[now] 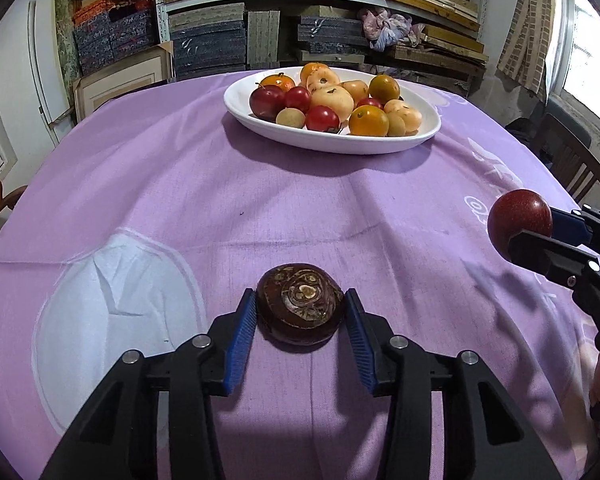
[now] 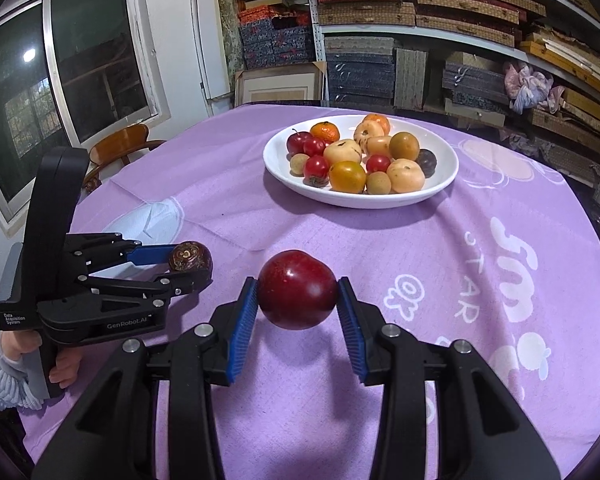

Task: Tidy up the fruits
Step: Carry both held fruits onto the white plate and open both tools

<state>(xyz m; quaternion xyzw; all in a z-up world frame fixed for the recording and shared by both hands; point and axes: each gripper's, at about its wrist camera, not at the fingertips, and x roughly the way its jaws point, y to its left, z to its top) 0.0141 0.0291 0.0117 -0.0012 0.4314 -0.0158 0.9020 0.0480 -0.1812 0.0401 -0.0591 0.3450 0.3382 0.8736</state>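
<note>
The right claw (image 2: pixel 298 300) is clamped on a red plum (image 2: pixel 297 289) above the bench (image 1: pixel 380 220); the left claw (image 1: pixel 300 312) brackets a water chestnut (image 1: pixel 300 309), grip unclear. Next likely: the white bowl (image 1: pixel 332 144) at twelve o'clock.

This looks like a storeroom inside a home, with a dining corner pressed into service. Metal shelving (image 2: pixel 440 32) along the back wall is crammed with stacked flat boxes (image 1: pixel 208 46), some covered in woven straw-coloured material, others in dark blue or red patterned cloth. A bundle of crumpled cloth (image 2: pixel 528 84) is stuffed among them, and a framed picture (image 1: pixel 120 84) leans against the wall below. The round worktop wears a lilac tablecloth (image 1: pixel 300 208) printed with white cartoon shapes and carries a white dish of fruit (image 2: pixel 360 160). Wooden chairs (image 2: pixel 120 144) stand beside it, near a sliding aluminium-framed window (image 2: pixel 60 72).
</note>
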